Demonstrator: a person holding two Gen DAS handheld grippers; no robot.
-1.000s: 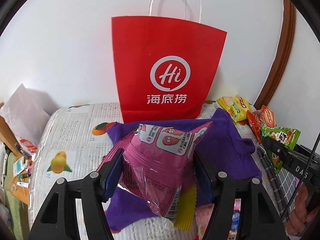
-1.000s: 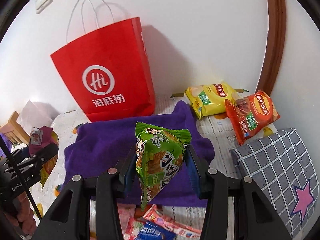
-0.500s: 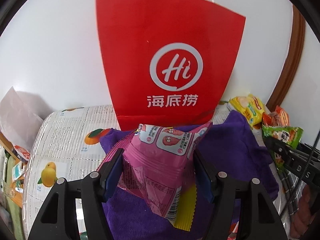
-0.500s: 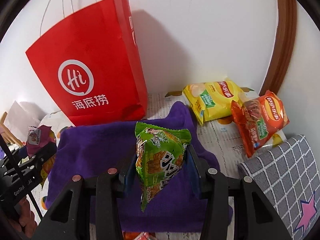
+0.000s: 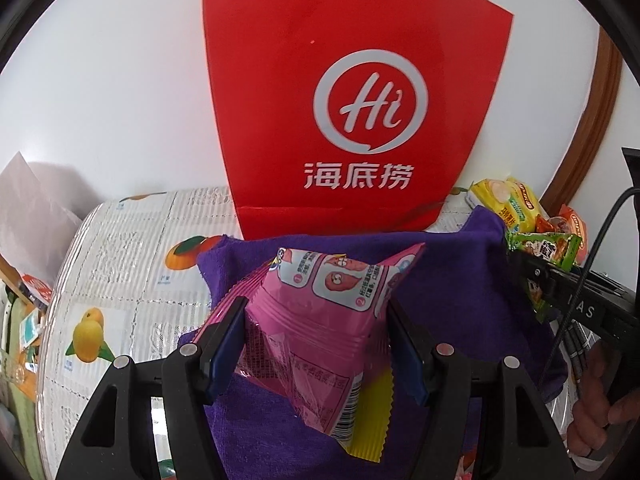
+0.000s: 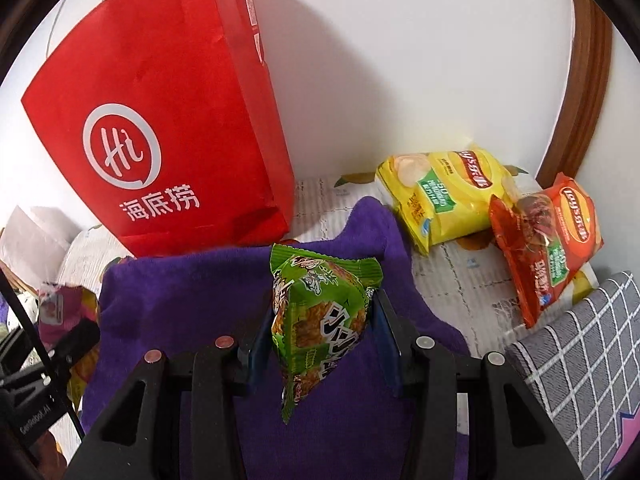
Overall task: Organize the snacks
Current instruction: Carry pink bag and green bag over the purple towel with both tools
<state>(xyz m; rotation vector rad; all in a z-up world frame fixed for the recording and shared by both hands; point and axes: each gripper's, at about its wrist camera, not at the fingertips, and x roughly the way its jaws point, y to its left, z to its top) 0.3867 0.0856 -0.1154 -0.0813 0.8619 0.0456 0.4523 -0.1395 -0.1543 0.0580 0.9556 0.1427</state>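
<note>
both claws carry a snack packet above the purple towel, facing the red paper bag

the left gripper (image 5: 316,344) pinches a pink snack packet (image 5: 324,320) between its blue pads, packet upright, barcode end hanging low over the purple towel (image 5: 452,296). the right gripper (image 6: 324,336) pinches a green snack packet (image 6: 320,312), one corner drooping below the fingers. the red paper bag (image 5: 352,92) stands against the white wall just behind the towel. a yellow chip bag (image 6: 444,196) and an orange chip bag (image 6: 548,240) lie right of the towel on the fruit-print cloth (image 5: 132,264), touching each other, beside a grey checked cushion (image 6: 580,360)
</note>
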